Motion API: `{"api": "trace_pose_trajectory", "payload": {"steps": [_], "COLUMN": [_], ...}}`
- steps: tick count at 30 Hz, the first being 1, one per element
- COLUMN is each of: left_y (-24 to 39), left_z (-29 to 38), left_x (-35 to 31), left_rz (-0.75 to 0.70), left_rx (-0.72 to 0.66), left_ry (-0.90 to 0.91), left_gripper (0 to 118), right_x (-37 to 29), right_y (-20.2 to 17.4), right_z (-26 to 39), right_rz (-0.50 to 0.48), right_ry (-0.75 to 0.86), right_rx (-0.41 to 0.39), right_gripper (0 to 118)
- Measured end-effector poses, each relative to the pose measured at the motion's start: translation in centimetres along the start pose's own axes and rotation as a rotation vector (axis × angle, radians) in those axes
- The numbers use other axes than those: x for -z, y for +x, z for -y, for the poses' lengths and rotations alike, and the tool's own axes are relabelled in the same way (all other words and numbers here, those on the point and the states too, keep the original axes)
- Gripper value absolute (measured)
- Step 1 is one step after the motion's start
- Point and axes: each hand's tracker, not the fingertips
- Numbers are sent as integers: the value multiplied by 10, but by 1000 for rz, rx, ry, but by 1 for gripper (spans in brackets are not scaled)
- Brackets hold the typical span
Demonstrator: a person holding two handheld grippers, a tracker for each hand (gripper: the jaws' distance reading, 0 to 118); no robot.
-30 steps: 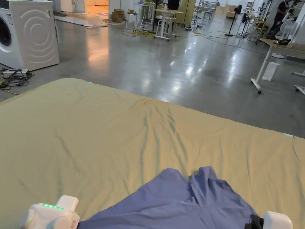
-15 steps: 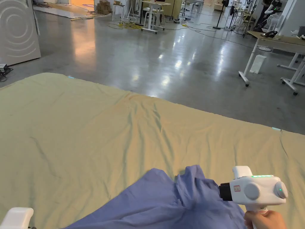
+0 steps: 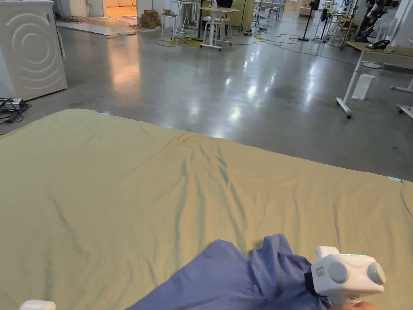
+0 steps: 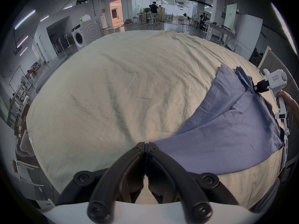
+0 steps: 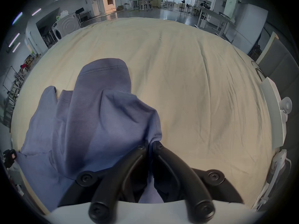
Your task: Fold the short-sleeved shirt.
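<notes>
Crosswise, shirt (image 4: 229, 127) stretched between left gripper (image 4: 146, 144), right gripper (image 5: 150, 144)

Left gripper (image 4: 146, 144) sitting bottom centre of its own view, jaws pinching blue cloth. Right gripper (image 5: 150, 144) likewise clamping fabric; a hand (image 4: 286, 101) gripping its handle at right edge.
</notes>
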Motion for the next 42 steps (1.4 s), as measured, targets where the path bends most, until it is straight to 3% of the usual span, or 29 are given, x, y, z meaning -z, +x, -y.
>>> {"api": "trace_pose_trajectory", "payload": {"steps": [2,5,8,16,26,31,42], "left_y": [1,1,1,6,31,54,99], "left_z": [3,4,2,-21,-94,-152,-255], "left_x": [3,2,-4,-43,-118,-168,-273], "left_rz": [0,3,7,50,150,197,217], "left_rx": [2,-14,-17,-29,6,49,126], "left_ry": [-6,1,20,143,372,474,647], "left_gripper": [4,4,4,4,4,4,4], "right_x": [-4,-20,-47,-160,-323,-400,-506], "right_y": [0,5,6,15,50,78,114], "right_z": [1,10,20,47,68,76,65], "right_rz": [4,-5,-6,-62,64,126,243], "right_ry": [12,106,206,422,699,827,970], "right_rx": [-11,64,76,122,119,166,222], "right_gripper": [3,2,1,1,1,1,1]}}
